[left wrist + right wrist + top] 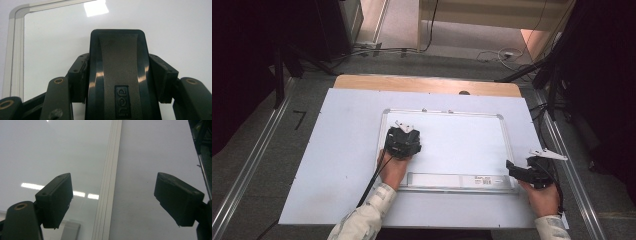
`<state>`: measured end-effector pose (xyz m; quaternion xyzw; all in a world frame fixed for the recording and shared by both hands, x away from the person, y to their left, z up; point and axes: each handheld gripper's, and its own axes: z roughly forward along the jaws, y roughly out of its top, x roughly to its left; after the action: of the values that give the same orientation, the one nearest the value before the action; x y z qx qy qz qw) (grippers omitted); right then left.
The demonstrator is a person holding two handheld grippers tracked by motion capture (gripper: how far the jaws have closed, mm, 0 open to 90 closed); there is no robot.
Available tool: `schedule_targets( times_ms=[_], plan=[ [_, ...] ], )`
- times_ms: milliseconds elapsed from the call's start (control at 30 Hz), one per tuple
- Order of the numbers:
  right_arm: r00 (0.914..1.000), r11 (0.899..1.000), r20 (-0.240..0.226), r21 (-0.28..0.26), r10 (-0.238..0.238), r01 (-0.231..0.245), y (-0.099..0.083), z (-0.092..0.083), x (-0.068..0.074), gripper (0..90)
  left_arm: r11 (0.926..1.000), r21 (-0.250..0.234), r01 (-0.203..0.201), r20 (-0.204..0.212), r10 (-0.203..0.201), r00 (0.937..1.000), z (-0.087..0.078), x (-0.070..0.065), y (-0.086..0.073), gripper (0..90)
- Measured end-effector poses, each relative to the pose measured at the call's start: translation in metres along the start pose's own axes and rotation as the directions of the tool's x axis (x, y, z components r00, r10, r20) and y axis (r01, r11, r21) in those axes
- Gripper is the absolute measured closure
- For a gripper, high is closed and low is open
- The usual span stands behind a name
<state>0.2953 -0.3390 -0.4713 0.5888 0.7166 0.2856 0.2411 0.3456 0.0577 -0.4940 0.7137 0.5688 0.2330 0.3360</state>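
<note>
**Handheld grippers and sleeves: appearance**

Each hand carries a black two-jaw gripper. The left gripper (402,141) bears a pale three-cornered plate on top, and a black cable (373,181) trails from behind its jaws along the forearm. The right gripper (527,171) carries a like plate. Seen close, the jaws end in matte black rectangular pads (56,199), each with small screw holes, mounted on dark link arms with brass-coloured pivot bushings (20,206) below the pads. Both forearms wear light, finely patterned shirt sleeves (364,218) with buttoned cuffs.

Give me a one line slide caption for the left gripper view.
Left gripper clamps a black whiteboard eraser over the whiteboard.
</note>
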Motion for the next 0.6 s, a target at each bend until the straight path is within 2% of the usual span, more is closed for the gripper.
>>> schedule_targets(
  times_ms=[233,333,433,600],
  plan=[
    [1.0000,1.000,-0.002,0.001,-0.007,0.007,0.001,0.001,0.001,14.1,0.9994,-0.022,0.026,0.017,-0.025,0.9995,-0.006,0.001,-0.002,41.7],
    [1.0000,1.000,-0.002,-0.001,-0.005,0.005,0.001,0.001,0.001,14.1,0.9970,-0.064,0.043,0.030,-0.041,0.9987,-0.016,0.002,0.004,41.6],
    [1.0000,1.000,-0.001,0.000,-0.004,0.004,0.001,0.001,0.001,14.1,0.9959,-0.075,0.049,0.025,-0.047,0.9986,-0.023,0.004,0.011,41.5],
    [1.0000,1.000,-0.003,-0.003,-0.006,0.006,0.001,0.000,0.001,14.1,0.9935,-0.079,0.082,0.013,-0.082,0.9966,-0.027,0.012,0.014,41.4]
  ],
)
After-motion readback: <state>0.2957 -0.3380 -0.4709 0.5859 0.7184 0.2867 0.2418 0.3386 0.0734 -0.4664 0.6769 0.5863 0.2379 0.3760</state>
